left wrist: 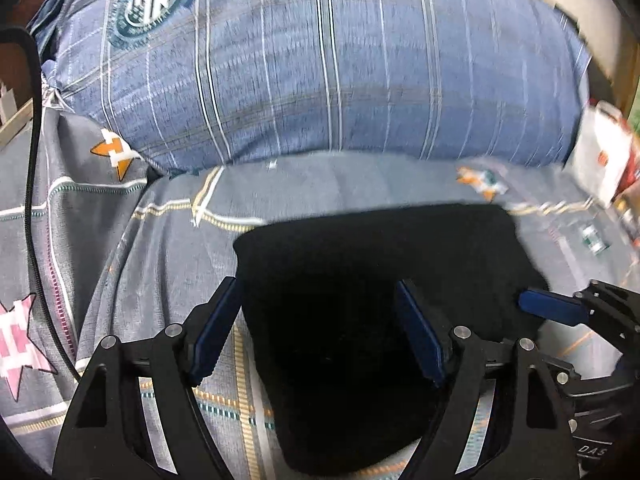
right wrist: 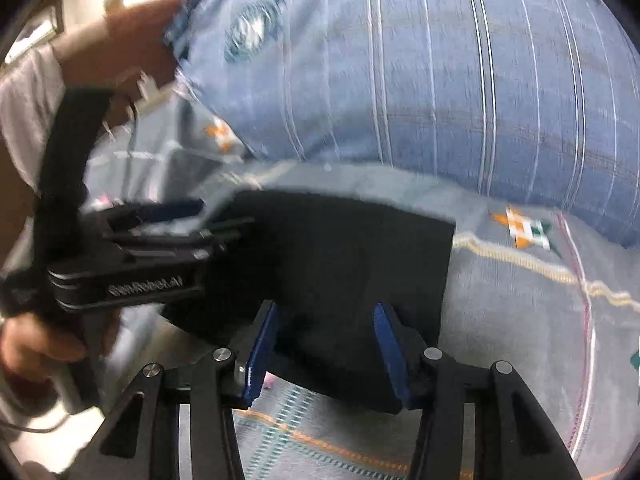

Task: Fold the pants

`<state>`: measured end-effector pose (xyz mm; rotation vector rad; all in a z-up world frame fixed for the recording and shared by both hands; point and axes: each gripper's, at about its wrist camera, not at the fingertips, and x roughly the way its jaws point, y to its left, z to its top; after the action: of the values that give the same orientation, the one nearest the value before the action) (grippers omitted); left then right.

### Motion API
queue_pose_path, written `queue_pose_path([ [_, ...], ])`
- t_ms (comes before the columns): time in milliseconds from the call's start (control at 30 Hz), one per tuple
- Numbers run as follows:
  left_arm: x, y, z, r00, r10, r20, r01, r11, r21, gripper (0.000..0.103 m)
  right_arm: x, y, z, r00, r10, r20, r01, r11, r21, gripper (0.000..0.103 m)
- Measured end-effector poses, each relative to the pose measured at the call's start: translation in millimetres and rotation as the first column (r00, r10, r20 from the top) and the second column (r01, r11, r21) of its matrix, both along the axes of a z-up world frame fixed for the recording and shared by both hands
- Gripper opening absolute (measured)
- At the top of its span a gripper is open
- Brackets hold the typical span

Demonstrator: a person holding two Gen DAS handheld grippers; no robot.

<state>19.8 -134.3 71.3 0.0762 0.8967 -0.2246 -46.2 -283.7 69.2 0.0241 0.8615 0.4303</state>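
pants (left wrist: 360, 320), black and already folded into a thick squarish bundle, lie on a bed sheet (left wrist: 160, 240) of grey fabric printed with stripes and small orange and pink star shapes. behind the bundle sits a large blue striped pillow (left wrist: 320, 72) with a round green emblem near its upper left corner.

left tongs (left wrist: 316, 328) hover over the bundle's left part with their blue pads apart; the left pad stands just at the bundle's left edge and the right pad over the dark cloth. whether the pads touch the fabric cannot be told, but they are not pressing together on it.

right tongs (right wrist: 326, 354) straddle the bundle's near edge in the right wrist view, the cloth filling the gap between the two blue pads, which look clamped on it. in the same view the left tongs' black body reaches in from the left, carried by a person's hand (right wrist: 36, 348). the scene is motion-blurred.
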Motion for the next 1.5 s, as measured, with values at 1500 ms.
queue_pose_path([
  [1500,-146.4,25.0,77.7,0.966,0.144,0.216,-0.139,0.990,-0.041,0.080,-88.3,3.8,60.0,0.958,-0.272,0.087,0.263,0.960,0.100,0.051],
])
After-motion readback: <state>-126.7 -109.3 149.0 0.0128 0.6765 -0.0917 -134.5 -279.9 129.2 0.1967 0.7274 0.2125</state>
